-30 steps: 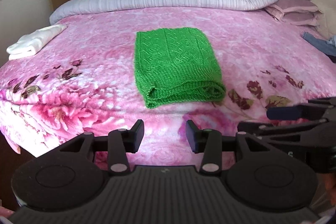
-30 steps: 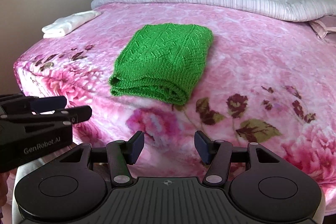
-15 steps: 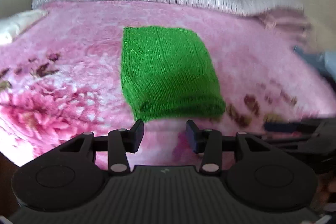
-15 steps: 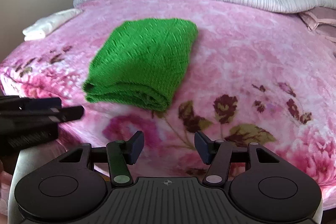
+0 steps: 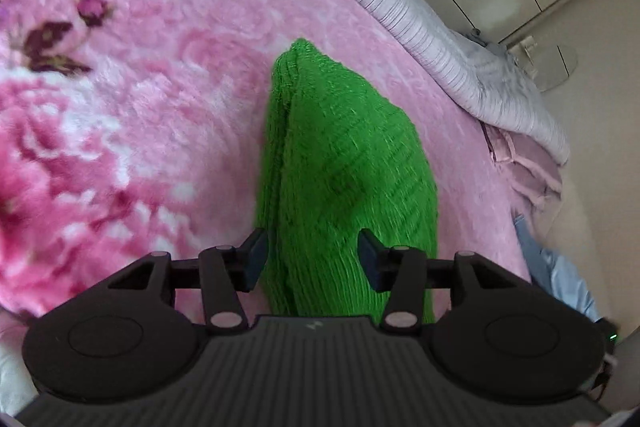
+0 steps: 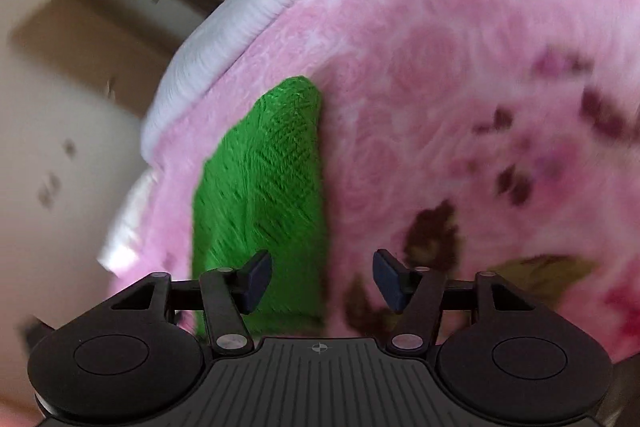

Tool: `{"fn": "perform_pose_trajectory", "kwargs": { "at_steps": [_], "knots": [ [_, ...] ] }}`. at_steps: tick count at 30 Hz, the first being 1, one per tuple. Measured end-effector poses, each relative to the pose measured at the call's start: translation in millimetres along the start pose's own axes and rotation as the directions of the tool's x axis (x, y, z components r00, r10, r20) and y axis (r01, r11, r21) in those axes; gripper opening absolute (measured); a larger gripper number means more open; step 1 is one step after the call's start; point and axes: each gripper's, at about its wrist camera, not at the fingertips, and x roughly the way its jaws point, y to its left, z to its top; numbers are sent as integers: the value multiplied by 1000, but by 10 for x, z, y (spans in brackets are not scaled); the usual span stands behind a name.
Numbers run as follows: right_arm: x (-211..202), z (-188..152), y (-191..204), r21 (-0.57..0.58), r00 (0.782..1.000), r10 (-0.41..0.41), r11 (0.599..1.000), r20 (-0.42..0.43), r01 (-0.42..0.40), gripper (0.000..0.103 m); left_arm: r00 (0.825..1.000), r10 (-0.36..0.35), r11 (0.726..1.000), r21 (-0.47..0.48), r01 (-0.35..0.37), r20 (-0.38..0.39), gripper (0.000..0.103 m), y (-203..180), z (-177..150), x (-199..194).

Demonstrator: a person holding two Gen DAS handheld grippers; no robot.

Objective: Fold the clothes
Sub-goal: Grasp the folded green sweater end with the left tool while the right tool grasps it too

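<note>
A folded green knit sweater (image 5: pixel 344 179) lies on the pink floral bedspread (image 5: pixel 140 99). In the left wrist view my left gripper (image 5: pixel 312 259) is rolled over the sweater's left edge; its jaws are opening, with that edge between them and the pads clear of the knit. In the right wrist view the sweater (image 6: pixel 264 187) runs up from the lower middle. My right gripper (image 6: pixel 322 281) straddles its right edge, jaws opening wide, the left pad over the knit and the right pad over the bedspread (image 6: pixel 460 87). Both views are tilted and blurred.
A striped grey-white duvet (image 5: pixel 420 27) is bunched along the head of the bed, with mauve pillows (image 5: pixel 528 167) and a blue garment (image 5: pixel 560 267) beside it. A folded white cloth (image 6: pixel 128 223) lies near the bed's far edge. Wardrobe doors and a room door stand beyond.
Both grippers have moved in close from the foot of the bed to the sweater's two side edges, rolled sideways and dipped. Their jaws stand wider than before.
</note>
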Motion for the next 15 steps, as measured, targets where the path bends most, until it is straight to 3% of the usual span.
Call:
{"fn": "perform_pose_trajectory", "kwargs": {
  "at_steps": [2,6,15],
  "knots": [
    [141,78,-58,57,999,29,998,-19,-28,71,1000,-3,999,-51,2,-18,45,83,82,125],
    [384,196,-81,45,999,17,999,-37,-15,75,998,-17,990,-138,9,-56,45,230,203,338],
    [708,458,-116,64,997,66,996,-50,-62,75,996,-38,985,-169,25,-76,46,300,444,614]
  ]
}}
